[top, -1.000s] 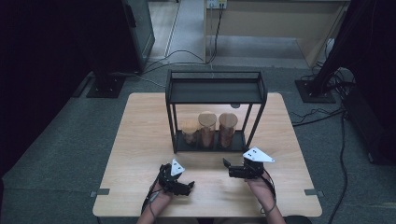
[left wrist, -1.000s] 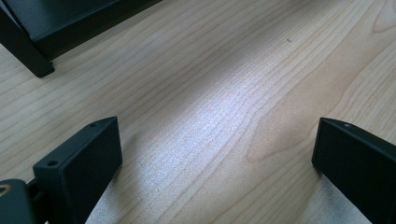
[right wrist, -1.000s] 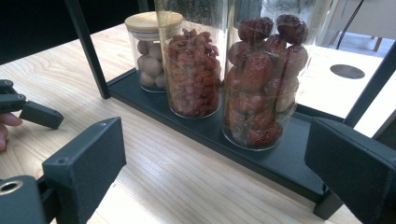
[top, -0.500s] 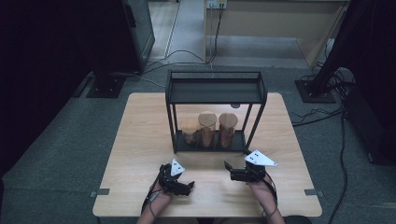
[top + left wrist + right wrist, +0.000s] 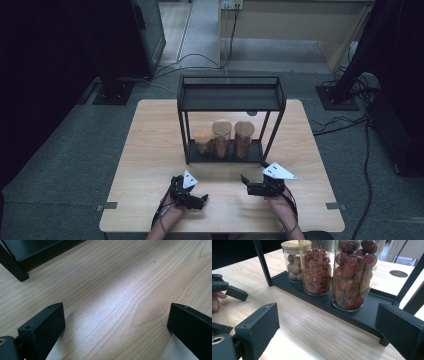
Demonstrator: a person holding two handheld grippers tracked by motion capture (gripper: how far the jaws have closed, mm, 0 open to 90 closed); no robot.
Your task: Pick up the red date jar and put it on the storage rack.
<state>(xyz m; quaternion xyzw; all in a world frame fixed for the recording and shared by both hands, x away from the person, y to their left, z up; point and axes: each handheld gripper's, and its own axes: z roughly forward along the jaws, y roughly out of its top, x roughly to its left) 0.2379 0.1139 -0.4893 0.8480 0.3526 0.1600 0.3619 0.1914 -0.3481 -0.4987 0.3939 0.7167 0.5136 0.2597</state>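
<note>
Three jars stand in a row on the bottom tray of the black rack [image 5: 231, 95] at twelve o'clock on the counter [image 5: 150, 140]: a short jar of pale nuts [image 5: 293, 263], a taller jar of small red berries [image 5: 317, 270], and a jar of big red dates [image 5: 353, 275]. Almost nothing has changed over the last second; the right tool [image 5: 248, 183] has only crept slightly, and the left tool [image 5: 200, 201] sits where it was. Both rest low on the counter at six o'clock, well apart from the rack. Each tool is released, its jaws spread wide around bare wood, gripping nothing. The right tool looks straight toward the jars, with the date jar nearest its line, at about one o'clock in its own view. I judge the work has barely begun, and a reach toward the rack comes next.
</note>
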